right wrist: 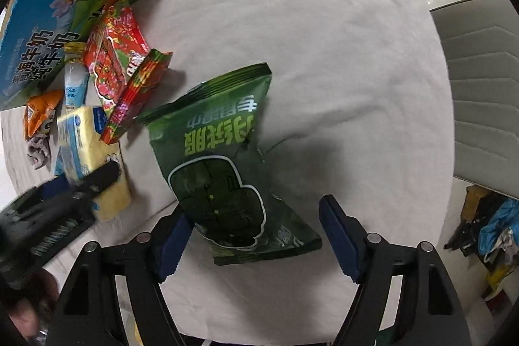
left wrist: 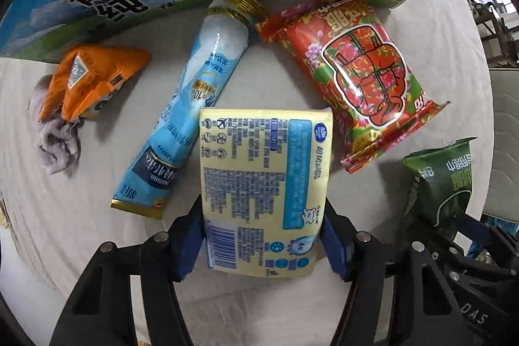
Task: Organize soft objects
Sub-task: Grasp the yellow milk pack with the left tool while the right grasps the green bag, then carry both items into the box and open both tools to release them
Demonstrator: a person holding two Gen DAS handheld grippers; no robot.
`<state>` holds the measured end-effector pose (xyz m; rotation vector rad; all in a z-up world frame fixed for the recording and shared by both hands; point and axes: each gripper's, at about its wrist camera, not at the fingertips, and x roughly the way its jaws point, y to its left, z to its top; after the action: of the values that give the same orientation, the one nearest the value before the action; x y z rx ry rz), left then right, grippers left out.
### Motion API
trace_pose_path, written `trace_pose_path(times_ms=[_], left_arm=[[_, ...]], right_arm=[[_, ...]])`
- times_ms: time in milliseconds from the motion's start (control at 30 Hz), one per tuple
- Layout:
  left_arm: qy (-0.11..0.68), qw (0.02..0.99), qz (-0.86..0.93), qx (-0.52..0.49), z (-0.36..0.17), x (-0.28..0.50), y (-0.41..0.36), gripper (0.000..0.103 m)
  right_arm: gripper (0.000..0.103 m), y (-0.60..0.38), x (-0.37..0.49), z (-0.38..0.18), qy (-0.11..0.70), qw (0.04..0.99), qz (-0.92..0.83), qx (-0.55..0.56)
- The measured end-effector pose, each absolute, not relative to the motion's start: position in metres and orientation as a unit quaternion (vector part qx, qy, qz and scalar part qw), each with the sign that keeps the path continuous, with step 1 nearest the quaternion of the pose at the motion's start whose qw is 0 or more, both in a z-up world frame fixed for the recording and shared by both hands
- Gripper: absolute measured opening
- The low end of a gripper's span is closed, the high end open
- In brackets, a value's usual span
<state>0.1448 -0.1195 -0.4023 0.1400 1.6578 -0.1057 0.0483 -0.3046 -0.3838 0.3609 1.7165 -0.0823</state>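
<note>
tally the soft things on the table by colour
yellow pack: 1
green bag: 1
red bag: 1
blue pouch: 1
orange packet: 1
grey cloth: 1
total: 6

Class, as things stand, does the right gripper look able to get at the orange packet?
Probably not directly. The orange packet lies at the far left, behind the yellow pack and the left gripper, and the right gripper has the green bag between its fingers.

Yellow pack (left wrist: 266, 184), green bag (right wrist: 220, 171), red floral bag (left wrist: 353, 70).
</note>
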Motion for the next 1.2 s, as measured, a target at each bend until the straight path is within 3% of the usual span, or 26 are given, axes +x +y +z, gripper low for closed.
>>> trace_pose_path(times_ms=[67, 100, 267, 467, 633, 867, 1000, 1200], left_arm=[[0.736, 0.673, -0.042, 0.060, -0.399, 0.132, -0.119, 0.061], [0.736, 0.674, -0.037, 0.057, -0.398, 0.126, -0.117, 0.061], [0.729, 0.683, -0.026, 0.046, -0.384, 0.100, -0.113, 0.061], [0.691, 0.722, -0.037, 0.033, -0.326, 0.069, -0.115, 0.061], [0.646, 0.762, -0.053, 0.016, -0.257, 0.063, -0.108, 0.061], [0.598, 0.796, -0.094, -0.006, -0.171, 0.116, -0.073, 0.061], [0.587, 0.802, -0.109, -0.016, -0.161, 0.178, -0.062, 0.061], [0.601, 0.791, -0.114, -0.020, -0.180, 0.259, -0.046, 0.061]], right_arm=[[0.074, -0.305, 0.056, -0.380, 0.752, 0.641, -0.029, 0.151], [0.058, -0.302, 0.056, -0.382, 0.750, 0.644, -0.024, 0.147], [0.041, -0.289, 0.066, -0.381, 0.749, 0.652, -0.031, 0.111], [0.038, -0.291, 0.056, -0.349, 0.739, 0.661, -0.010, 0.129], [0.038, -0.296, 0.046, -0.287, 0.712, 0.689, 0.010, 0.138], [0.038, -0.290, 0.078, -0.189, 0.663, 0.732, 0.037, 0.153], [0.038, -0.270, 0.114, -0.148, 0.640, 0.750, 0.053, 0.161], [0.038, -0.236, 0.175, -0.133, 0.626, 0.766, 0.047, 0.140]])
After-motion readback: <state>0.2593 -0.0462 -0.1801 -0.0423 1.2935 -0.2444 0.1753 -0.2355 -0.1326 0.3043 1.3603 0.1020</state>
